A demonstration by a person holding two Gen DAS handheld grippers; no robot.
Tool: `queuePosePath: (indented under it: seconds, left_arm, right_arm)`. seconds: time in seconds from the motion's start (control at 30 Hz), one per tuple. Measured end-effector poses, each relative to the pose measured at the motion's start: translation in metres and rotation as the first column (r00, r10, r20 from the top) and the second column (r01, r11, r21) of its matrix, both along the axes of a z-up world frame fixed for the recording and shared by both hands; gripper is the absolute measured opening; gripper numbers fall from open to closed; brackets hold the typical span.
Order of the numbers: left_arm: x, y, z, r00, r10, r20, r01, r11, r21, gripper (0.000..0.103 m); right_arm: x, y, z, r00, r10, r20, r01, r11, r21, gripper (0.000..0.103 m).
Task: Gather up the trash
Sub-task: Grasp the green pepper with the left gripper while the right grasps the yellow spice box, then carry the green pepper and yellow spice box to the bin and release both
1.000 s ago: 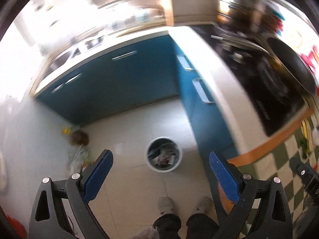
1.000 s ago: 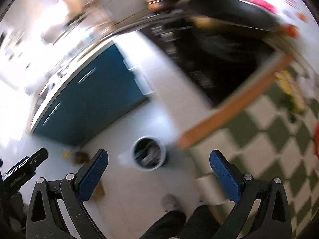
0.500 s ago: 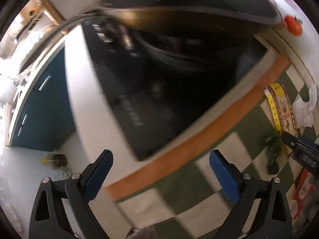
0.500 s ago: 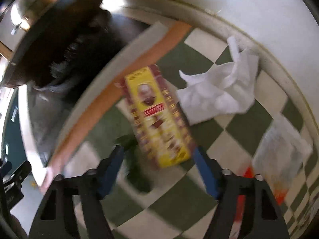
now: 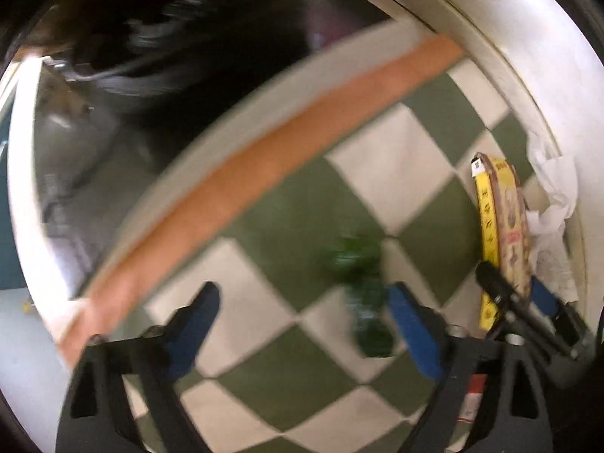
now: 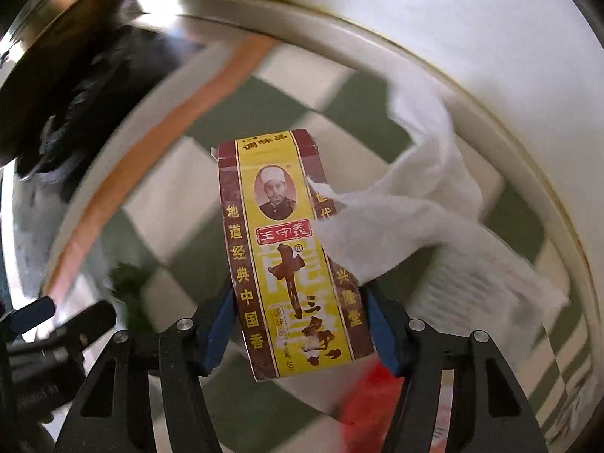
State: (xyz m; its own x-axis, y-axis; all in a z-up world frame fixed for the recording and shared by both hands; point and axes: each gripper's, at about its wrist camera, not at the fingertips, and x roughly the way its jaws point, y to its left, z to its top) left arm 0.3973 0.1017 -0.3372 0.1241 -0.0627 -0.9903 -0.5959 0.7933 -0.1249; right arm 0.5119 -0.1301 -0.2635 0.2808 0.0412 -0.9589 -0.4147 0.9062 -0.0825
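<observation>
Gripping the yellow seasoning box point(image 6: 292, 264) at centre frame, the right gripper point(image 6: 298, 324) fingers clamp its sides above the checkered table point(image 6: 241, 407); the left gripper point(image 5: 302, 324) hangs open and empty. Next, likely carrying it binward.

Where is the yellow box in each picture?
Left wrist: the yellow box is at the right edge, seen edge-on.
Right wrist: the box fills the middle, between the right gripper fingers.
Shared landmark: the white tissue beside it.
</observation>
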Motion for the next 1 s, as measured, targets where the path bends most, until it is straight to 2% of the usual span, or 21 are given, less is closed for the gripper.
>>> queuePosePath:
  seconds: [0.07,0.1,0.17,0.23,0.4,0.5,0.6,0.77,0.9,1.0]
  left_arm:
    - [0.01,-0.014,-0.007,0.999,-0.034,-0.014,0.034,0.999,-0.02,0.059]
    - [0.013,-0.02,-0.005,0.998,-0.058,-0.019,0.058,0.998,0.023,0.054]
    - [0.019,-0.029,0.0,0.994,-0.103,-0.017,0.104,0.992,0.077,0.015]
    - [0.018,-0.03,0.002,0.992,-0.122,-0.017,0.122,0.99,0.067,0.013]
    - [-0.011,-0.015,0.027,0.991,-0.128,0.031,0.122,0.983,0.14,0.012]
    - [-0.041,-0.005,0.051,0.988,-0.141,0.069,0.125,0.971,0.203,0.011]
    - [-0.081,0.015,0.069,0.988,-0.124,0.095,0.1,0.969,0.226,0.011]
    - [-0.172,0.065,0.085,0.993,-0.006,0.119,-0.021,0.975,0.222,0.011]
    - [-0.27,0.123,0.074,0.985,0.136,0.102,-0.154,0.967,0.201,0.011]
    - [-0.342,0.167,0.049,0.967,0.248,0.054,-0.254,0.95,0.179,0.011]
  right_arm:
    - [0.0,-0.013,-0.002,1.0,-0.022,0.0,0.022,1.0,-0.013,0.065]
    - [0.0,-0.018,-0.003,0.999,-0.032,0.001,0.032,0.999,-0.015,0.065]
    - [-0.002,-0.025,-0.001,0.999,-0.05,0.013,0.051,0.999,-0.017,0.064]
    - [-0.005,-0.026,0.003,0.998,-0.064,0.021,0.064,0.998,-0.009,0.064]
    - [-0.037,-0.018,0.027,0.996,-0.079,0.051,0.077,0.996,0.045,0.063]
    - [-0.066,-0.006,0.047,0.996,-0.06,0.061,0.054,0.995,0.089,0.063]
    - [-0.1,0.017,0.064,0.998,-0.003,0.066,-0.005,0.992,0.13,0.063]
    - [-0.174,0.073,0.069,0.992,0.122,0.03,-0.126,0.973,0.195,0.063]
    - [-0.248,0.145,0.049,0.969,0.242,-0.047,-0.222,0.941,0.255,0.062]
    - [-0.309,0.202,0.025,0.931,0.35,-0.106,-0.309,0.908,0.284,0.062]
